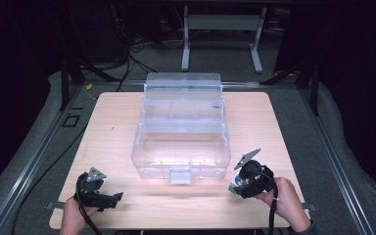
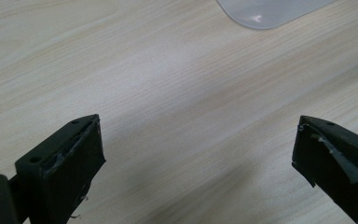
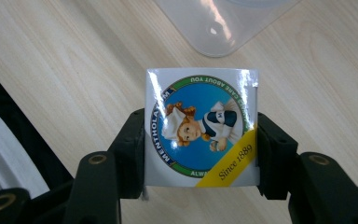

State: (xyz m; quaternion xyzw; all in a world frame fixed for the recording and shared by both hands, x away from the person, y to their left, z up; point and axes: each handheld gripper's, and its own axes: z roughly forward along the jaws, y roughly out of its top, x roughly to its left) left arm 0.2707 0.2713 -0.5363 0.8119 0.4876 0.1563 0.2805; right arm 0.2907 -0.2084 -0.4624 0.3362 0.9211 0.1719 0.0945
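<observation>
In my right gripper view the jaws cover both side faces of the small white box [image 3: 202,127], and glare blanks part of its round label's lettering. From above, the box [image 1: 238,183] is too small to read. My left gripper view cuts the clear plastic case [image 2: 270,10] down to one rounded corner.

My right gripper [image 1: 239,185] holds a small blue-and-white box [image 1: 237,184] above the wooden table [image 1: 112,147], near the clear plastic organizer's [image 1: 181,147] front right corner. My left gripper [image 1: 108,198] rests low at the front left.
</observation>
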